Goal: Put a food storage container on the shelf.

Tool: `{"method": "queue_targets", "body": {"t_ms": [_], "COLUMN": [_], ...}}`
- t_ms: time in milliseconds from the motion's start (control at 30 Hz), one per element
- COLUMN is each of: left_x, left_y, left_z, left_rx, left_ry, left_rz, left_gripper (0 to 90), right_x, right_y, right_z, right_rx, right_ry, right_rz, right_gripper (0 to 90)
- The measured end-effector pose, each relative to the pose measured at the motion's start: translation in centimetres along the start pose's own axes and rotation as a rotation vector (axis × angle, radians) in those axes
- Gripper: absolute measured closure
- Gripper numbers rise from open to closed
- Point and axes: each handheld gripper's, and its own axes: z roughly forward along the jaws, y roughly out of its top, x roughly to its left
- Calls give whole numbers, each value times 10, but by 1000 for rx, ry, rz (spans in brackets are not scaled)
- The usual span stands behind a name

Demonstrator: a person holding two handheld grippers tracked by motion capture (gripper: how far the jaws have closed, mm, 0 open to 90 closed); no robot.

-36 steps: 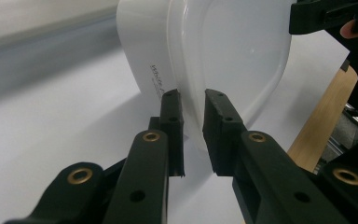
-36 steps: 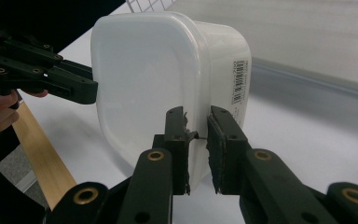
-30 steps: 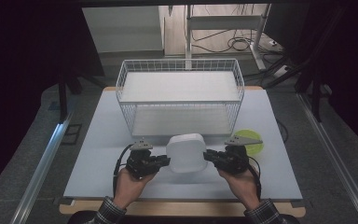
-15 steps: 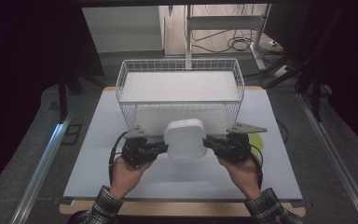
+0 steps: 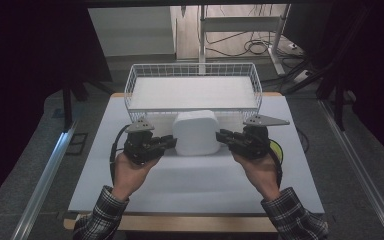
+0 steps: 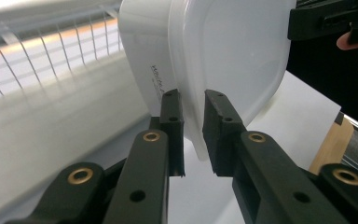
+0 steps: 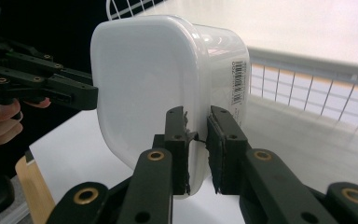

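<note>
A: Both sets of jaws are clamped on the lid rim of the white container (image 5: pixel 196 133), left gripper (image 5: pixel 166 143) on one side, right gripper (image 5: pixel 223 135) opposite.

B: It hangs above the bench (image 5: pixel 190 180), just before the wire basket (image 5: pixel 192 107).

A: I'd keep both hands level and matched, clear the near wall, then lower it inside without twisting that thin rim.

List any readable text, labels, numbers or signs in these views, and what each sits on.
None can be read.
Lidded white plastic container, left gripper view: a line of small dark print runs along its side wall, too blurred to read.
Same container, right gripper view: a barcode sticker on its side, bars and digits too small to read.
</note>
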Motion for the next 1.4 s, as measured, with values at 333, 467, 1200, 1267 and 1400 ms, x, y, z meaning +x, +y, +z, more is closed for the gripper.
{"method": "queue_targets", "body": {"t_ms": [333,467,1200,1267,1400], "left_x": [7,9,39,43,49], "left_y": [30,37,95,96,98], "left_z": [-13,-14,-11,-8,-2], "left_rx": [-24,-33,-82,-85,-93], "left_ry": [23,25,47,41,30], "left_rz": [19,17,-8,-18,-43], "left_gripper": [787,787,790,790,789], "right_x": [0,-1,-27,-34,-40], "right_y": [32,39,91,92,94], "right_z": [2,3,27,32,37], "right_rx": [-32,-38,-64,-58,-53], "right_ry": [5,3,-11,-5,-1], "right_rz": [-7,-10,45,70,95], "right_gripper": [782,782,769,767,765]}}
